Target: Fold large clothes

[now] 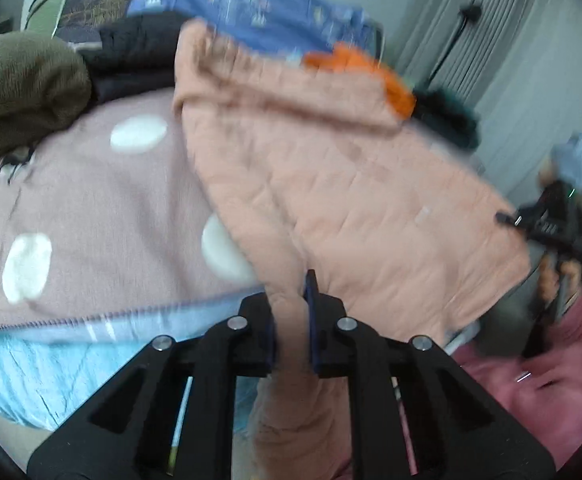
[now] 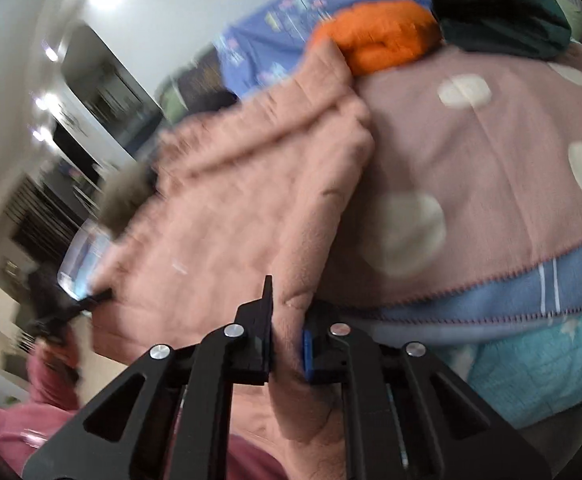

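A large peach quilted garment (image 1: 331,184) hangs stretched between both grippers above the bed. My left gripper (image 1: 293,300) is shut on one edge of it, cloth bunched between its fingers. My right gripper (image 2: 289,312) is shut on the other edge of the same garment (image 2: 231,220). The right gripper also shows in the left wrist view (image 1: 547,224) at the far right, and the left gripper shows in the right wrist view (image 2: 71,308) at the far left. The garment's far end drapes onto the bed. Both views are motion-blurred.
A mauve blanket with white dots (image 1: 91,200) covers the bed, over light blue bedding (image 1: 31,372). Piled clothes lie behind: olive (image 1: 23,80), black (image 1: 139,48), orange (image 1: 371,68), dark green (image 2: 499,12). A blue patterned cloth (image 1: 259,4) hangs behind. Grey curtains (image 1: 511,40) stand at the right.
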Demonstrator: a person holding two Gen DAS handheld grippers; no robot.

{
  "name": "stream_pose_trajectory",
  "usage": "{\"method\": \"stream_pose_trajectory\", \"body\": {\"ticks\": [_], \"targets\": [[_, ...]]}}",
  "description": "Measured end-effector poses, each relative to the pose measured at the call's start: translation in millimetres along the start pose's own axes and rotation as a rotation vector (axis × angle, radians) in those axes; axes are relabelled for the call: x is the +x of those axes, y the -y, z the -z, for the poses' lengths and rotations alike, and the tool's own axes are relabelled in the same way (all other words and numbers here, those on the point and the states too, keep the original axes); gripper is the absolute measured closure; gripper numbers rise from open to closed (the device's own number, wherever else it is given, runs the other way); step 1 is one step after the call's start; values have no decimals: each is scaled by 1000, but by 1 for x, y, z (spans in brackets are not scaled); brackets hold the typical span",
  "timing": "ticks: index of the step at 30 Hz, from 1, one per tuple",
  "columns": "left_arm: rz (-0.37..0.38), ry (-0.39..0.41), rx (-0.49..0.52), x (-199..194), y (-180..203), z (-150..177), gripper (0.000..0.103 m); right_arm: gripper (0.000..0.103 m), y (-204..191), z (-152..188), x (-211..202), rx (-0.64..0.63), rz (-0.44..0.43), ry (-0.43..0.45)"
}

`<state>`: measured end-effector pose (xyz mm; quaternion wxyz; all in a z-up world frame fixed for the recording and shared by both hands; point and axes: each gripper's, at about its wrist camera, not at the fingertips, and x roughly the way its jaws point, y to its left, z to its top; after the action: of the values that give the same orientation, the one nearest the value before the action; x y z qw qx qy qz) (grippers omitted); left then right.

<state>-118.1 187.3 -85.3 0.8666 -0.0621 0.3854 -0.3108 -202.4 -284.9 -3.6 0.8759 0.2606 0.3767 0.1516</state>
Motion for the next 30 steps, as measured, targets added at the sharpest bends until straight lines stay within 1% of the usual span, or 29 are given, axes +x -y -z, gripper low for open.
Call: {"method": "stream_pose_trajectory", "body": {"ticks": [3, 5, 8, 10, 13, 15, 16, 18, 20, 23, 24, 26, 27, 29, 30], "targets": [[-3, 72, 50, -21, 15, -17, 92, 93, -14, -16, -8, -9, -59, 31], [-3, 99, 72, -28, 24, -27, 92, 93, -23, -26, -10, -12, -82, 46], [16, 140, 74, -41, 34, -46, 93, 93, -37, -46, -23, -2, -148, 86], [36, 181, 71, -56, 39, -53, 93, 93, -46, -54, -35, -7, -175, 116], [68, 235, 54, -83, 42, -54, 93, 93, -51, -56, -60, -5, -191, 175], [76, 253, 31, -98, 38, -49, 93, 93, -46, -54, -73, 4, -165, 208], [80, 257, 10, -102, 34, -47, 93, 93, -39, -54, -76, 30, -152, 216], [96, 245, -33, -98, 28, -52, 93, 93, -23, -60, -70, 87, -153, 209], [101, 244, -46, -91, 22, -59, 93, 93, -14, -71, -57, 117, -154, 206], [101, 237, -85, -73, 10, -85, 92, 93, -12, -95, -31, 118, -137, 203], [87, 237, -94, -63, 5, -99, 92, 93, -12, -104, -24, 114, -133, 206], [55, 238, -100, -49, -4, -120, 92, 93, -10, -131, -2, 103, -115, 215], [26, 233, -102, -36, -11, -135, 92, 93, -8, -141, 7, 101, -107, 217], [0, 220, -125, -15, -28, -156, 92, 93, 0, -167, 37, 102, -58, 223], [-22, 201, -150, 3, -41, -168, 92, 93, 5, -174, 49, 102, -34, 221]]}}
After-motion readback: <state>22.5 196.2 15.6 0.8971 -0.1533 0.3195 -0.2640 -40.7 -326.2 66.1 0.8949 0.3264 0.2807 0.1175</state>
